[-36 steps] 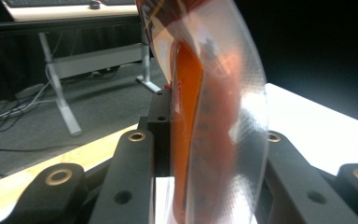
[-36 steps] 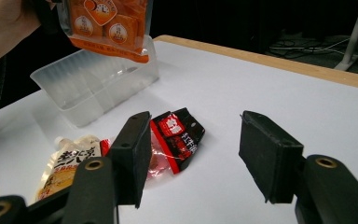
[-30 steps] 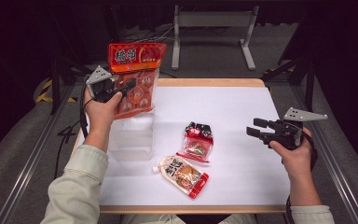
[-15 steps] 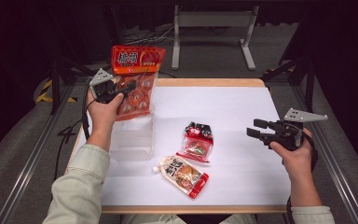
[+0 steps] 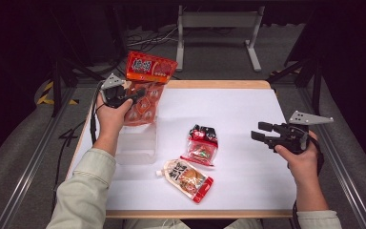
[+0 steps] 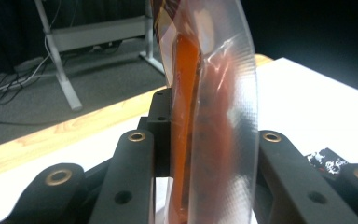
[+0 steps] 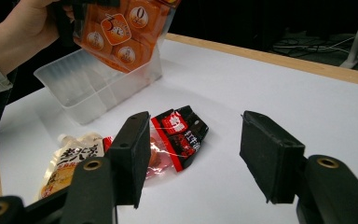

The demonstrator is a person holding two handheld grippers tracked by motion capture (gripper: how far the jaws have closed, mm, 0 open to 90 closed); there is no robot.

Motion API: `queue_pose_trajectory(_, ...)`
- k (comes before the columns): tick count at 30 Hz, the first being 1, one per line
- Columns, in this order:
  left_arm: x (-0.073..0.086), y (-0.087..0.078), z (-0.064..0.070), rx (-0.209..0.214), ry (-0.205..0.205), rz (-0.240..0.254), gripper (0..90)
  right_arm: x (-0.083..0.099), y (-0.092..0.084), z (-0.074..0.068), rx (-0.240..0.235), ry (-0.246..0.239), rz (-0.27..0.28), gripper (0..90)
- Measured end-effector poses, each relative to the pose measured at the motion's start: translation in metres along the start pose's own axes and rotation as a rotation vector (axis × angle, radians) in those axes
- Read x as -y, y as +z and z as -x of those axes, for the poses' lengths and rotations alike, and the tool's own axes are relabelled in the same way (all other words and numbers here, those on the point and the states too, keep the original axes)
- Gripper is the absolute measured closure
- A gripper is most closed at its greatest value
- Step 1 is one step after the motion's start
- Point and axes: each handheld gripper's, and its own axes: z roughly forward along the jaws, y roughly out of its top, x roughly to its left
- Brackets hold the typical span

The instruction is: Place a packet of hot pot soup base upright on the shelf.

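Nearest the desk's [image 5: 248,191] front edge lies a cream spout pouch [image 5: 187,178] with a red end and bold black characters on its face, too small to read. Just behind it, near the middle of the desk, lies a small clear packet [image 5: 201,145] with a black-and-red header bearing white characters; the two packs lie close together, and whether they touch cannot be told.

Near the right edge, the right gripper [image 5: 264,135] hovers above the white top with its jaws level and standing wide apart, nothing between them; through its own view the small packet shows in the gap.

At the left edge stands a clear plastic bin [image 5: 138,143]. Above its far end the left gripper [image 5: 136,94] has its jaws clamped on the side of an orange snack bag [image 5: 145,88], holding it upright in the air, its lower edge at the bin's rim. The bag's red header carries large white characters, and the wrapped pieces inside show round labels, one marked "0".
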Motion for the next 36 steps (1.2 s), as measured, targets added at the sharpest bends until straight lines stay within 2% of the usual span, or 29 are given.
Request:
queue_pose_trajectory(7, 0.005, 0.0, -0.004, 0.0, -0.017, -0.008, 70.4, 0.0, 0.001, 0.0, -0.006, 0.002, 0.0, 43.4)
queue_pose_trajectory(10, 0.009, -0.002, -0.009, 0.003, -0.046, -0.008, 70.4, 0.0, 0.002, 0.001, -0.005, -0.001, -0.002, 43.4)
queue_pose_trajectory(16, 0.015, -0.005, -0.012, 0.015, -0.059, -0.034, 70.3, 0.0, 0.004, 0.0, -0.01, -0.002, -0.004, 43.2)
queue_pose_trajectory(23, 0.018, -0.015, -0.015, 0.013, -0.09, -0.101, 70.2, -0.001, 0.008, -0.001, -0.02, -0.001, -0.011, 43.1)
queue_pose_trajectory(28, 0.023, -0.02, -0.015, 0.007, -0.094, -0.132, 70.2, -0.001, 0.011, -0.002, -0.027, -0.005, -0.014, 43.0)
queue_pose_trajectory(30, 0.024, -0.022, -0.015, 0.014, -0.089, -0.134, 70.2, -0.001, 0.013, -0.002, -0.03, -0.005, -0.017, 42.9)
queue_pose_trajectory(32, 0.025, -0.023, -0.014, 0.018, -0.067, -0.134, 70.2, -0.001, 0.014, -0.002, -0.035, -0.009, -0.02, 42.9)
queue_pose_trajectory(36, 0.025, -0.024, -0.009, 0.035, 0.0, -0.157, 70.2, -0.001, 0.016, -0.003, -0.039, -0.01, -0.022, 42.8)
